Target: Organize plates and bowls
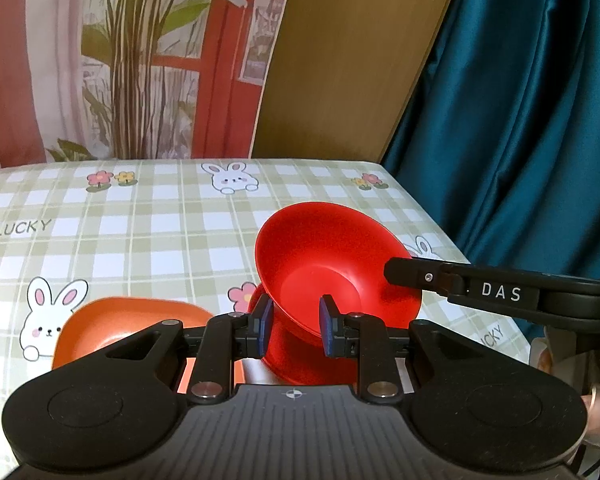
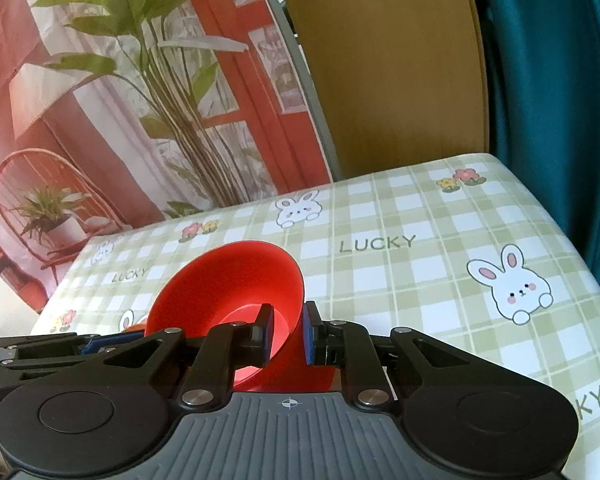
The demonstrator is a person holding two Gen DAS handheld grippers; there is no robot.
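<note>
A red bowl (image 1: 332,264) is held tilted above the table, its opening facing the far left. My left gripper (image 1: 296,330) is shut on its near rim, one pad inside and one outside. My right gripper (image 2: 286,334) is shut on the rim of the same red bowl (image 2: 228,280); it reaches in from the right in the left wrist view (image 1: 400,274). An orange bowl (image 1: 128,328) sits on the table at the lower left, partly hidden behind my left gripper. A sliver of it shows in the right wrist view (image 2: 136,325).
The table (image 1: 160,232) has a green checked cloth with rabbits and flowers. A wooden board (image 1: 340,60) and a printed backdrop (image 1: 120,60) stand behind it. A teal curtain (image 1: 520,120) hangs past the table's right edge.
</note>
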